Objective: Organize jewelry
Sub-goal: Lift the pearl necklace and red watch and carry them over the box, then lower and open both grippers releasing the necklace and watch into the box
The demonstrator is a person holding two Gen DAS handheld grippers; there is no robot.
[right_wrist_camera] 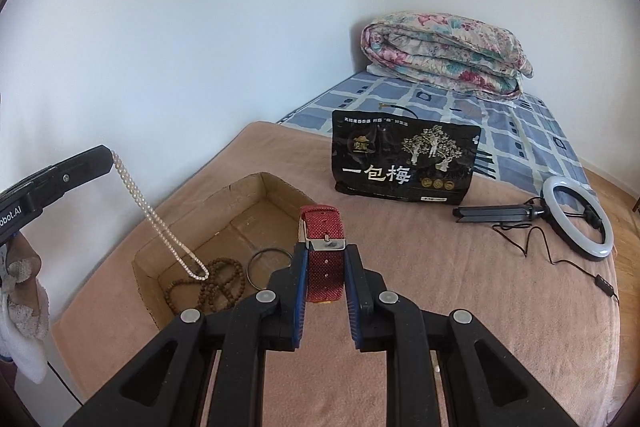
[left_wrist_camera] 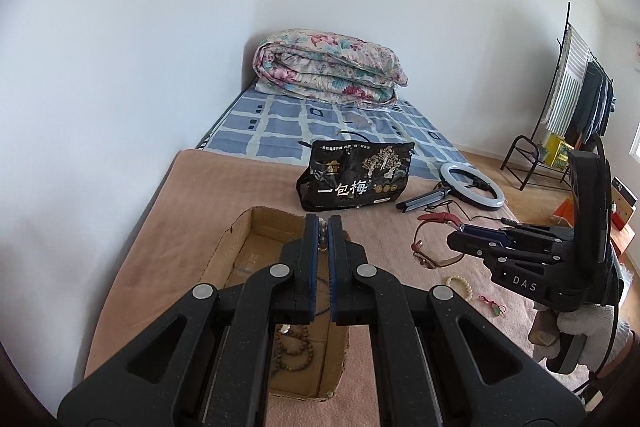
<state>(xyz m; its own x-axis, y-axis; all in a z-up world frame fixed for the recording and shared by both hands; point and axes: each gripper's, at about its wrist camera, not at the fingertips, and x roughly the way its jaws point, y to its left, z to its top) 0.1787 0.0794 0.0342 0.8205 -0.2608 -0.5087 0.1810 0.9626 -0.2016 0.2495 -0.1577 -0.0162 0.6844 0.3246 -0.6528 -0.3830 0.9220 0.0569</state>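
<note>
On the pink blanket a cardboard box is sitting open-topped, holding a brown bead string and a thin ring bangle on its floor. Above it the left gripper is pinching a pearl necklace whose loop is dangling into the box, while the right gripper, just right of the box, is clamping a red watch strap. Beside it on the blanket, a pale bead bracelet and a small red-corded charm are lying outside the box.

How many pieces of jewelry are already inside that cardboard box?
2 lying inside: a brown wooden bead strand on the cardboard box floor and a thin dark metal ring beside it. Others may be hidden behind the near wall.
</note>
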